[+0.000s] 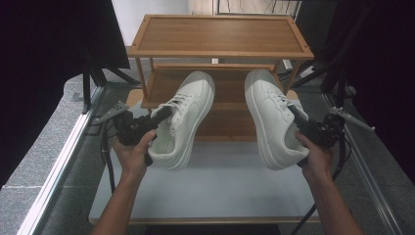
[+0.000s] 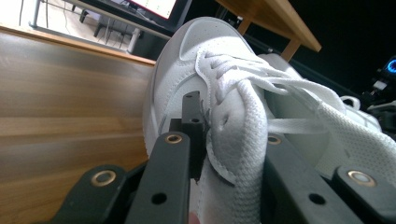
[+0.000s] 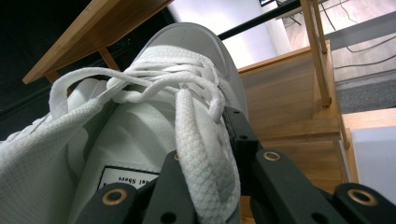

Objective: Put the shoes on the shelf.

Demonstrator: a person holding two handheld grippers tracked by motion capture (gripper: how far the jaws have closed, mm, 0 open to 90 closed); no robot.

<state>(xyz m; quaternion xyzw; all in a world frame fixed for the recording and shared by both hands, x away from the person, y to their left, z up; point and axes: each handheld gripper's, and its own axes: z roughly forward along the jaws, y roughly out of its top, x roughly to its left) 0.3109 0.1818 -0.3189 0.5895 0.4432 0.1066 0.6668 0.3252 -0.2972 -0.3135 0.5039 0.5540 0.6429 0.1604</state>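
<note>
Fingers point(image 2: 175, 158) of both grippers are clamped on shoe collars, left gripper point(image 1: 159, 116) holding the left sneaker point(image 1: 188, 115), right gripper point(image 1: 297, 117) the right sneaker point(image 1: 269, 115), both aloft, toes aimed straight at the wooden rack point(image 1: 220, 51) just ahead.

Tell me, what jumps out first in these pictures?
Two white sneakers held in the air: the left shoe gripped at its collar by the left gripper, the right shoe likewise by the right gripper. Both hang toes forward above a white table. Just behind them stands a wooden rack with two shelves.
</note>
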